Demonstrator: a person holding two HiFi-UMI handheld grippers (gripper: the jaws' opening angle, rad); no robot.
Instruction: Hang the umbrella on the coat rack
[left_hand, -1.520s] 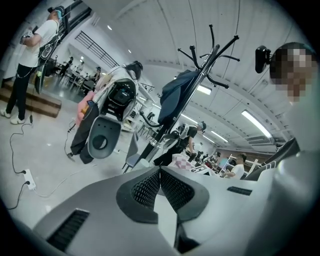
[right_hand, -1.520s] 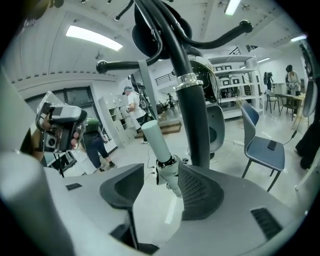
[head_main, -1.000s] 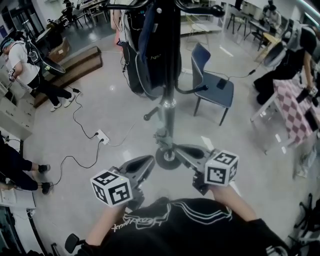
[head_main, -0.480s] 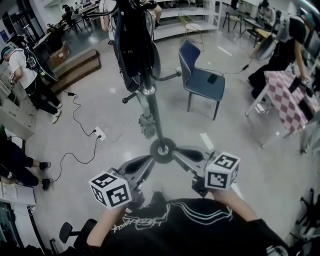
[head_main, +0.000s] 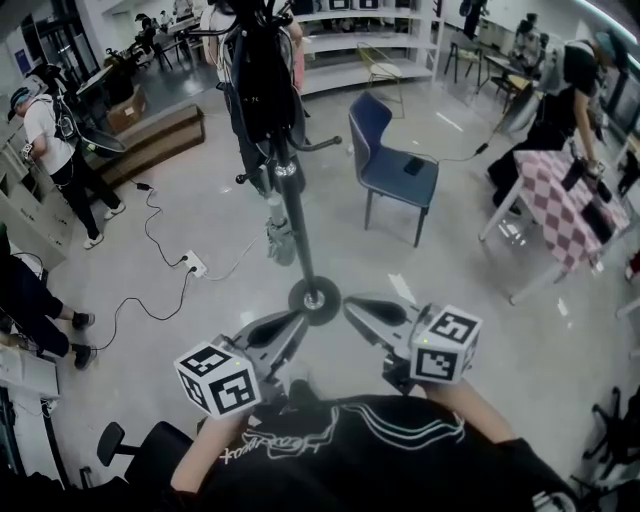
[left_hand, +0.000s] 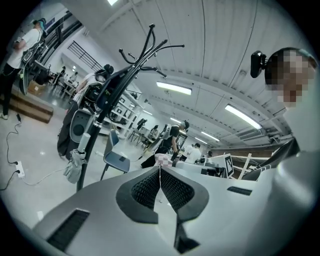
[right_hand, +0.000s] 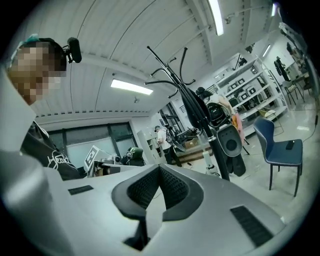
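The black coat rack (head_main: 291, 195) stands on its round base (head_main: 314, 298) just beyond both grippers. A grey folded umbrella (head_main: 279, 238) hangs low against the pole, under dark bags and coats (head_main: 262, 85). The left gripper view shows the umbrella (left_hand: 75, 164) dangling beside the pole (left_hand: 95, 127); the right gripper view shows it (right_hand: 209, 165) too. My left gripper (head_main: 296, 322) and right gripper (head_main: 352, 304) are both shut and empty, held level near my chest, short of the rack. Their jaws meet in the left gripper (left_hand: 160, 168) and right gripper (right_hand: 159, 167) views.
A blue chair (head_main: 392, 165) stands right of the rack. A power strip with cables (head_main: 196, 266) lies on the floor at left. A chequered table (head_main: 566, 205) is at right, a wooden bench (head_main: 150, 132) at back left. People stand around the room's edges.
Both grippers and my viewpoint have drawn back from the rack, so the pole and base look farther away. The umbrella stays hanging on the rack.
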